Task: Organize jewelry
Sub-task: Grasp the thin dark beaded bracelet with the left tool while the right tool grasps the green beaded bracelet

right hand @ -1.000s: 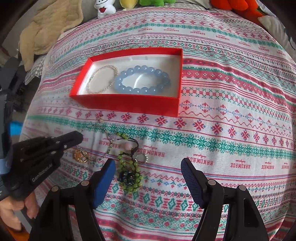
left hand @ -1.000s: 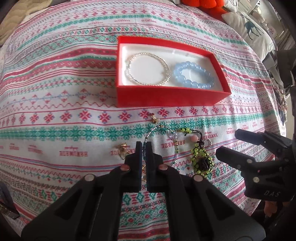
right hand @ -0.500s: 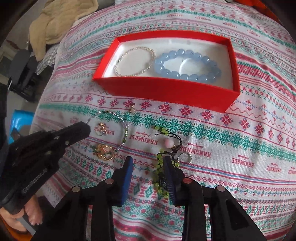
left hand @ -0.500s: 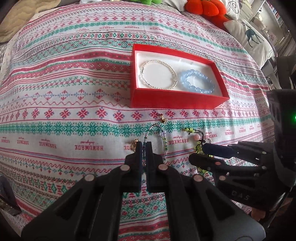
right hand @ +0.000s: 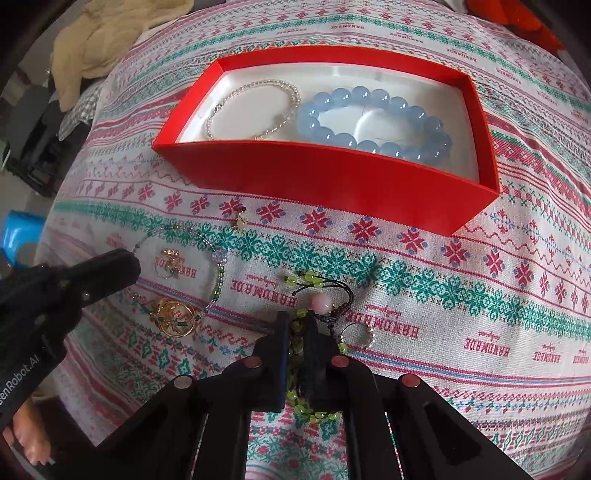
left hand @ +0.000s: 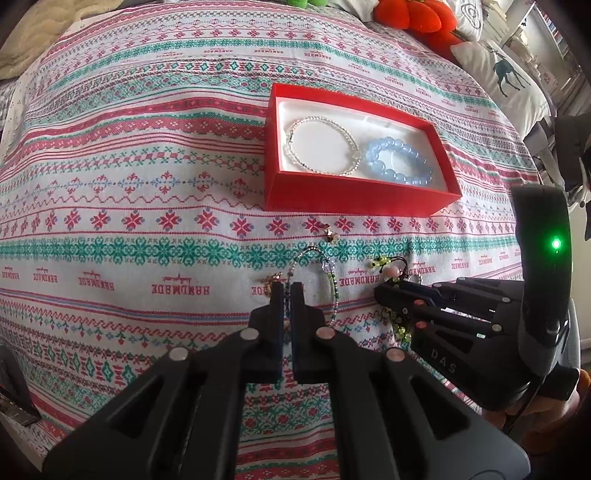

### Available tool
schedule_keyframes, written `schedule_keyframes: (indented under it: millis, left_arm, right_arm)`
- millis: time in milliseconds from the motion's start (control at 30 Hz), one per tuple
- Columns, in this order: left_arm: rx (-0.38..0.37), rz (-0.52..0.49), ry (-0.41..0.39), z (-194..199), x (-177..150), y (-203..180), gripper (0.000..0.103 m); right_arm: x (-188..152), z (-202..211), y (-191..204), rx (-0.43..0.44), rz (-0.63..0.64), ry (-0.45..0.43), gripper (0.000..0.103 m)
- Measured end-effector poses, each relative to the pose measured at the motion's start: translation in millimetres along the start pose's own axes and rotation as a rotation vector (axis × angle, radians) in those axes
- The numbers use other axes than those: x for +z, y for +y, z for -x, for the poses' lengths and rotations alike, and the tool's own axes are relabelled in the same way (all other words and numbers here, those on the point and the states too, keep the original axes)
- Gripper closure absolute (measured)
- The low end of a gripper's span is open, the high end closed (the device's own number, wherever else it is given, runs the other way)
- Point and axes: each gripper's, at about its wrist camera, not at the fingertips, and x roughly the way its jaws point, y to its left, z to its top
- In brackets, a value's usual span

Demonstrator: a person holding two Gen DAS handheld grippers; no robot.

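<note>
A red box (left hand: 354, 201) (right hand: 332, 181) on the patterned cloth holds a clear bead bracelet (left hand: 323, 146) (right hand: 255, 109) and a blue bead bracelet (left hand: 399, 160) (right hand: 373, 122). In front lie a thin green-and-blue beaded bracelet (left hand: 332, 284) (right hand: 218, 284), gold rings (right hand: 175, 317), a small gold earring (left hand: 328, 234) (right hand: 240, 221) and a green bead bracelet with a black cord (right hand: 317, 284). My left gripper (left hand: 287, 291) is shut at the thin bracelet's left side. My right gripper (right hand: 297, 325) is shut on the green bead bracelet, on the cloth.
A small silver ring (right hand: 360, 334) lies right of my right gripper. A beige blanket (right hand: 103, 40) lies at the far left, orange plush toys (left hand: 410, 14) and a deer pillow (left hand: 506, 81) at the far right. The cloth's near edge drops off at the left.
My right gripper moved forward onto the green bead bracelet and closed from wide open to shut on it. My left gripper stayed shut and pulled back a little from the box.
</note>
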Motion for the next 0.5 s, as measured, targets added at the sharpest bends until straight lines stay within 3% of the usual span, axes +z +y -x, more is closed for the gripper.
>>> schedule_keyframes:
  millis: [500]
  left_arm:
    - [-0.051,-0.002,-0.060,29.5,0.6,-7.8,0.099]
  right_arm:
    - [-15.8,77.9,-0.5,0.101,0.006,-0.140,0.096]
